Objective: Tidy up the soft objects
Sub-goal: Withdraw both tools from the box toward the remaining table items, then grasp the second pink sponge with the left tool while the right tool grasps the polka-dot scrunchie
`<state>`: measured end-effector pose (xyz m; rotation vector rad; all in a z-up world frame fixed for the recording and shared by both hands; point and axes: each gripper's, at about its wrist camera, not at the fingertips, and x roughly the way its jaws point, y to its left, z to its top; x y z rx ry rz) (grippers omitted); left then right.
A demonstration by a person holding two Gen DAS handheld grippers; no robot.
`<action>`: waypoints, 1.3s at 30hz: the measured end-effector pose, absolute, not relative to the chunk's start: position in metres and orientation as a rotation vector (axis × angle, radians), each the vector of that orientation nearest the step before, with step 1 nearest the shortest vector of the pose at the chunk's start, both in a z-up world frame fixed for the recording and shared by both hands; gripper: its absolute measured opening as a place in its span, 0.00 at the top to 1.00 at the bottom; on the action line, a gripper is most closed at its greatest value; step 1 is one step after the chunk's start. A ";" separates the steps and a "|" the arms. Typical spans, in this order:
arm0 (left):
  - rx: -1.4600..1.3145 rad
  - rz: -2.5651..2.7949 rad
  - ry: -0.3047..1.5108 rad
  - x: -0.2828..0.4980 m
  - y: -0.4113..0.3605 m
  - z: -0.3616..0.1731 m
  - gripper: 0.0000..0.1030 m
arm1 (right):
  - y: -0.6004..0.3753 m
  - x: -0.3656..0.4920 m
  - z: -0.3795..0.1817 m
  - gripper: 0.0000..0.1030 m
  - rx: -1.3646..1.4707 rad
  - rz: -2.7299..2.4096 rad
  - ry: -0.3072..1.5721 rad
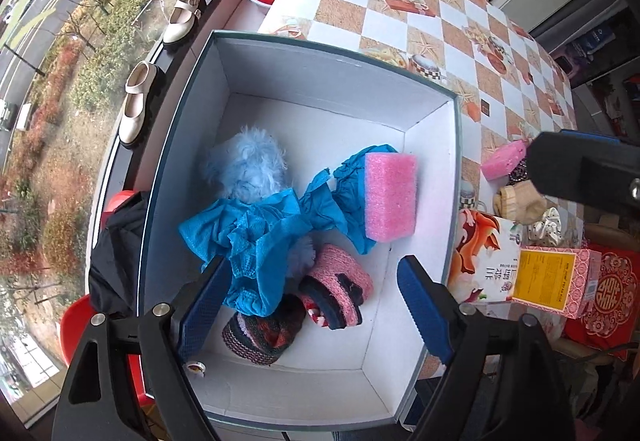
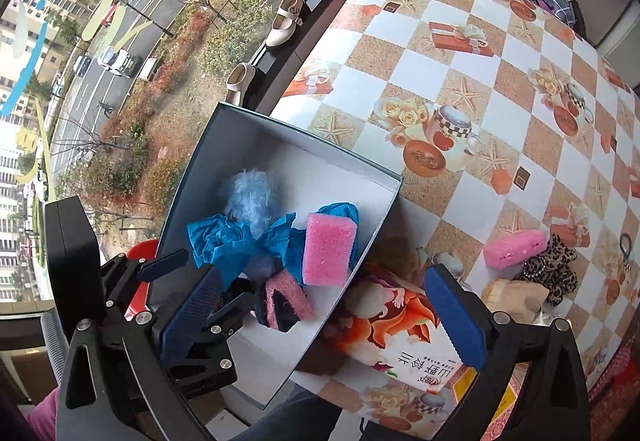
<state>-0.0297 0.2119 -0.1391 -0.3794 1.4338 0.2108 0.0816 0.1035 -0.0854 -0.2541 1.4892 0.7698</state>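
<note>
Roughly, from largest to smallest:

Tabletop (image 2: 500, 89): checkered cloth; it carries the box and the soft things not yet sorted.

Box (image 1: 332, 77): open, white inside, at the tabletop's window-side edge — judged about half filled.

Done, in the box: blue cloth (image 1: 264, 237) spread over a fluffy blue toy (image 1: 248, 165); a pink sponge (image 1: 390, 197) leaning near the right wall; knitted slippers (image 1: 336, 289) at the near end.

Left, on the tabletop: a second pink sponge (image 2: 514, 249), a leopard-print scrunchie (image 2: 554, 273) touching it, a beige knitted piece (image 1: 520, 201) and a dotted white scrunchie (image 1: 546, 227) nearby.

Left hand-held gripper (image 1: 314, 301): fingers apart, holding nothing, over the box.

Right hand-held gripper (image 2: 324, 315): fingers apart, empty — above the box's right wall and a printed carton (image 2: 400, 325).
</note>
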 end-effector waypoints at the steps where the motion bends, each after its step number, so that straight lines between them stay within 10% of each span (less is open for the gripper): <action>1: -0.376 0.195 1.429 -0.027 0.208 -0.134 0.15 | 0.097 0.083 -0.081 0.01 -0.231 0.765 1.492; 13: -0.125 -0.023 1.369 0.051 0.110 -0.089 0.15 | -0.066 0.125 -0.042 0.01 0.063 0.506 1.513; 39: 0.064 0.054 1.580 0.196 0.045 -0.230 0.15 | -0.266 0.142 -0.180 0.01 0.287 0.186 1.730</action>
